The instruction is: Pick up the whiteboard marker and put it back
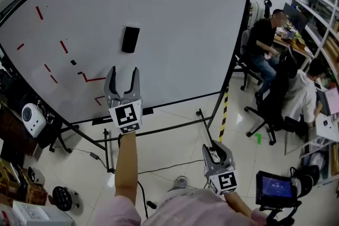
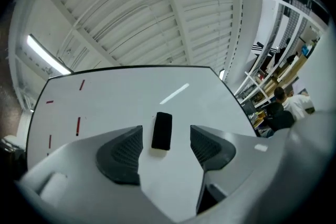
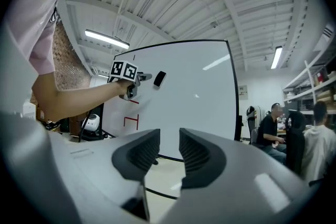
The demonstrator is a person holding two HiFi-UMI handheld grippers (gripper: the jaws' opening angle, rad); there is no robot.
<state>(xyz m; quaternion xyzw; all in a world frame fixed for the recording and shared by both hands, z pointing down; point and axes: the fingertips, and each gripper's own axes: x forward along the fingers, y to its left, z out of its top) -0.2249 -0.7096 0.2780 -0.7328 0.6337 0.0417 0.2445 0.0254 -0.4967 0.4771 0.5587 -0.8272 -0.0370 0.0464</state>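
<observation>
A black rectangular block (image 1: pixel 130 39) clings to the big whiteboard (image 1: pixel 175 18), which carries short red marks (image 1: pixel 63 46) on its left part. No marker can be made out in any view. My left gripper (image 1: pixel 124 72) is raised in front of the board, below the block, open and empty. In the left gripper view the block (image 2: pixel 161 131) shows between the pads, on the board (image 2: pixel 131 97) beyond the left gripper (image 2: pixel 165 147). My right gripper (image 1: pixel 217 146) hangs low over the floor, its jaws narrowly open with nothing between them. The right gripper view shows that gripper (image 3: pixel 169 152) facing the whiteboard (image 3: pixel 194 92).
A dark ledge (image 1: pixel 122 116) runs along the board's lower edge, above the stand's legs and a yellow-black striped post (image 1: pixel 224 108). Two people (image 1: pixel 265 45) sit at desks on the right, with office chairs (image 1: pixel 270 114). A small screen (image 1: pixel 275 188) stands at lower right; boxes and a white device (image 1: pixel 33 118) sit at left.
</observation>
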